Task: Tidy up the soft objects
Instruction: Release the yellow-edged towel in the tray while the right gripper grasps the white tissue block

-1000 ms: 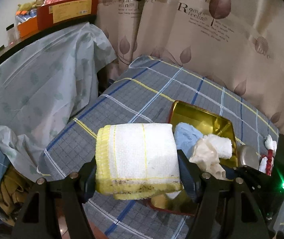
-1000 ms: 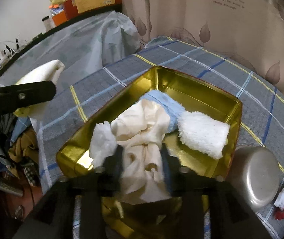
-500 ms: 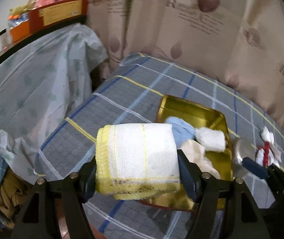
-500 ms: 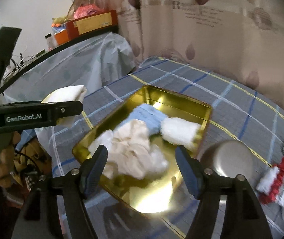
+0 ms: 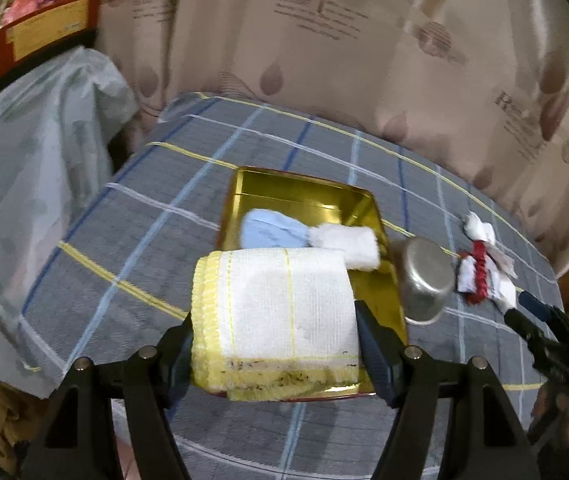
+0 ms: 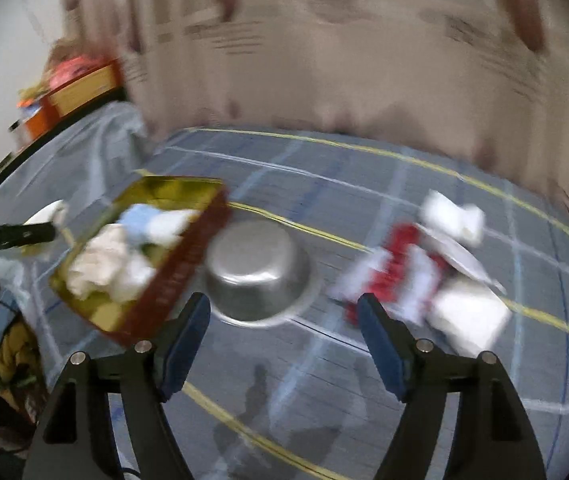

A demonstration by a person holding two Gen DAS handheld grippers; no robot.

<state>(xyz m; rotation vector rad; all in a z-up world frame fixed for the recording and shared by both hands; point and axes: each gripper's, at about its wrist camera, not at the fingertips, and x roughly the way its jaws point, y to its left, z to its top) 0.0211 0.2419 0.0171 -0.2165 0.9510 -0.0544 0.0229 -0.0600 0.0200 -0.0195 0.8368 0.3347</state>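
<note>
My left gripper point(image 5: 274, 344) is shut on a folded white towel with yellow edging point(image 5: 272, 312), held above the near end of a gold tin tray point(image 5: 304, 192). The tray holds a light blue cloth point(image 5: 272, 232) and a fluffy white cloth point(image 5: 344, 244). In the blurred right wrist view the tray point(image 6: 188, 272) also holds a cream cloth point(image 6: 100, 264). My right gripper point(image 6: 284, 344) is open and empty above the checked tablecloth, facing a red and white soft toy point(image 6: 416, 276), which also shows in the left wrist view point(image 5: 480, 268).
An upturned steel bowl point(image 5: 424, 280) stands between tray and toy, also in the right wrist view point(image 6: 260, 272). A patterned curtain point(image 5: 364, 60) hangs behind the table. A plastic-covered shelf point(image 5: 24, 152) with boxes stands on the left. The table edge lies close below both grippers.
My right gripper has opened, let the cream cloth go in the tray, and swung right toward the bowl and toy. My left gripper has carried the towel right, over the tray's near end.
</note>
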